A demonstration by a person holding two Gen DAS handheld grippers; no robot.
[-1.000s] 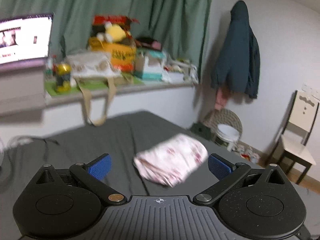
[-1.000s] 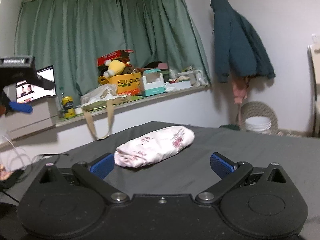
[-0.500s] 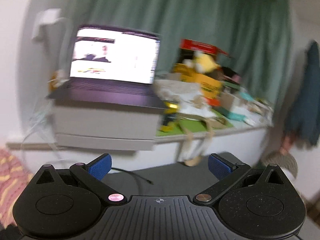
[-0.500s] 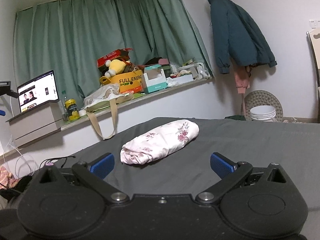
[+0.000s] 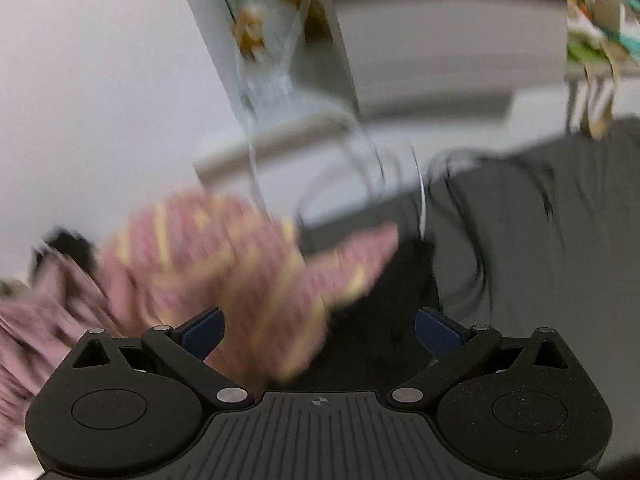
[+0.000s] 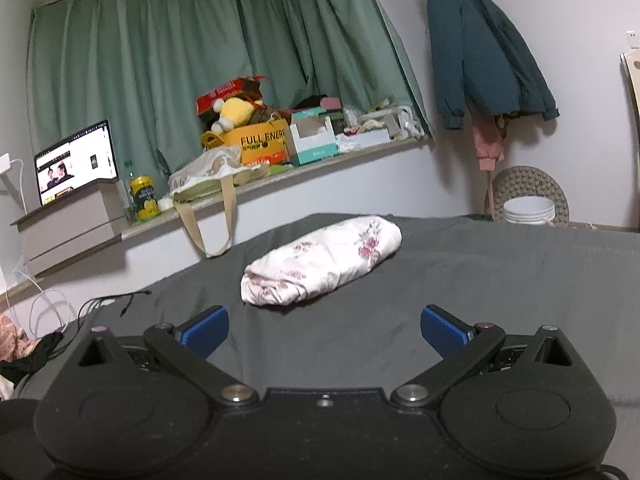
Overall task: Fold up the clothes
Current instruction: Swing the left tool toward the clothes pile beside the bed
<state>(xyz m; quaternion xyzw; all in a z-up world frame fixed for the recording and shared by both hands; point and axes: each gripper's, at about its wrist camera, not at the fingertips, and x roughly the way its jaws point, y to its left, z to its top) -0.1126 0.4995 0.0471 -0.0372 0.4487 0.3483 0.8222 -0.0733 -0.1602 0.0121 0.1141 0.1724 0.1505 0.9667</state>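
Note:
A folded white floral garment (image 6: 322, 264) lies on the dark grey bed (image 6: 480, 280). My right gripper (image 6: 324, 330) hovers open just short of it, with nothing between its blue pads. In the blurred left wrist view, a crumpled pink garment with yellow stripes (image 5: 240, 268) is heaped at the bed's left end. My left gripper (image 5: 318, 330) is open right over this heap. Its left pad (image 5: 202, 332) sits against the cloth, but no grip shows. A dark garment (image 5: 384, 320) lies under the pink one.
A grey drawer unit (image 6: 68, 228) with a laptop (image 6: 76, 164) stands at the left. A cluttered window shelf (image 6: 280, 160) runs behind the bed, with a tote bag (image 6: 212, 184) hanging off it. White cables (image 5: 360, 168) trail by the wall. A dark jacket (image 6: 480, 52) hangs right.
My left gripper has swung left and down, from the floral garment past the laptop to the pink striped heap. The right gripper has drawn back slightly and stays open.

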